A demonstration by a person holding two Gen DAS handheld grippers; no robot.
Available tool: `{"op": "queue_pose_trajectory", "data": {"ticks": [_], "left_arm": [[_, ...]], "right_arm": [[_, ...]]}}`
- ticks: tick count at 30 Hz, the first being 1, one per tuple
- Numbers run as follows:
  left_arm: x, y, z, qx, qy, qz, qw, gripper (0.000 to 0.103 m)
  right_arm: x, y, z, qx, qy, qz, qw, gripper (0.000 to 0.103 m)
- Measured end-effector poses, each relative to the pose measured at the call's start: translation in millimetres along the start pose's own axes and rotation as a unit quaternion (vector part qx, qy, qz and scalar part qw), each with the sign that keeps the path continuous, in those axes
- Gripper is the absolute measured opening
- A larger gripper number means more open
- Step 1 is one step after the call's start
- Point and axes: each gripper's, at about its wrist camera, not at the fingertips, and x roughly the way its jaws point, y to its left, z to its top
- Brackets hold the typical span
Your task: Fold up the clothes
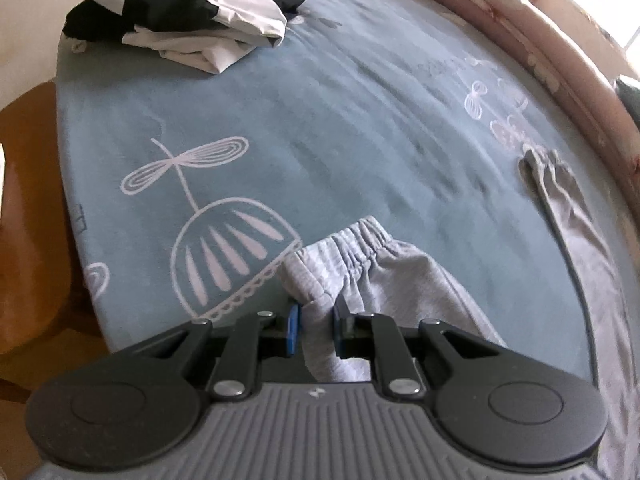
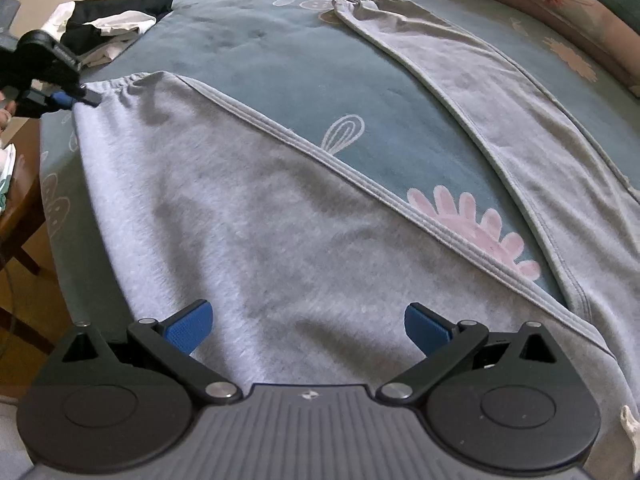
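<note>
Nearest in the right wrist view, the right gripper (image 2: 307,326) is hovering over the broad upper part of the grey sweatpants (image 2: 248,232), its blue fingertips (image 2: 190,328) spread wide apart with nothing between them. The grey fabric is lying flat beneath it on the blue bedsheet (image 2: 288,80), which is printed with white kitchen-whisk outlines and a pink flower (image 2: 476,232).

In the left wrist view, the left gripper (image 1: 316,330) is pinching a fold of the same sweatpants (image 1: 400,280) just below one elastic cuff (image 1: 352,240), its blue pads (image 1: 294,330) drawn close with the cloth bunched between them. From the right wrist view this gripper is showing at the far left (image 2: 74,98), gripping the cuffed end of the near leg at the edge of the bed (a little of the person's hand (image 2: 6,114) is peeking in behind it).

Farther out, the other trouser leg (image 2: 500,112) is stretching away across the sheet, well apart from the held leg, its own gathered cuff (image 1: 540,164) resting near the pink floral bedding (image 1: 532,36) along the far side.

At the far corner of the bed, a crumpled black-and-white garment (image 1: 192,12) is sitting in a heap. Beyond the bed's left edge, a brown wooden floor (image 1: 28,220) is showing.
</note>
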Motion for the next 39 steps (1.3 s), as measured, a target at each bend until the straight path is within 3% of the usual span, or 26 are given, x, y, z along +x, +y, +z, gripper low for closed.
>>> {"op": "queue_pose_trajectory", "data": {"ticks": [11,16,18,21,24,27,29,31,34,37,39], "left_arm": [[15,12,-8,0.022,0.018,0.023,0.9993,0.016],[20,20,-7,0.007,0.033,0.026,0.9991,0.028],[17,19,-6,0.025,0.036,0.03,0.9986,0.03],[6,-6,-23,0.119,0.03,0.022,0.9922,0.033],[-5,-32,-41,0.215,0.023,0.013,0.9762,0.035],[-17,-57,-59,0.309,0.016,0.004,0.951,0.04],[-25,-74,-71,0.37,0.011,-0.003,0.9291,0.043],[-26,-102,-99,0.435,0.006,-0.047,0.8994,0.046],[-20,-128,-136,0.498,0.011,-0.092,0.8623,0.046],[-10,-132,-154,0.523,0.024,-0.079,0.8484,0.046],[-8,-120,-153,0.507,0.036,-0.069,0.8584,0.053]], "right_arm": [[2,2,-4,-0.006,0.009,0.008,1.0,0.103],[-4,8,-17,-0.019,0.029,0.032,0.999,0.103],[-10,11,-25,-0.024,0.037,0.04,0.998,0.103],[-19,15,-38,-0.022,0.052,0.046,0.997,0.103],[-27,14,-51,-0.01,0.063,0.044,0.997,0.103],[-33,10,-64,0.018,0.067,0.028,0.997,0.103],[-35,4,-71,0.054,0.068,0.008,0.996,0.103],[-34,-5,-78,0.107,0.072,-0.012,0.992,0.103],[-28,-21,-90,0.187,0.088,-0.007,0.978,0.103],[-20,-32,-100,0.253,0.1,0.004,0.962,0.103],[-17,-35,-105,0.287,0.101,0.012,0.953,0.103]]}}
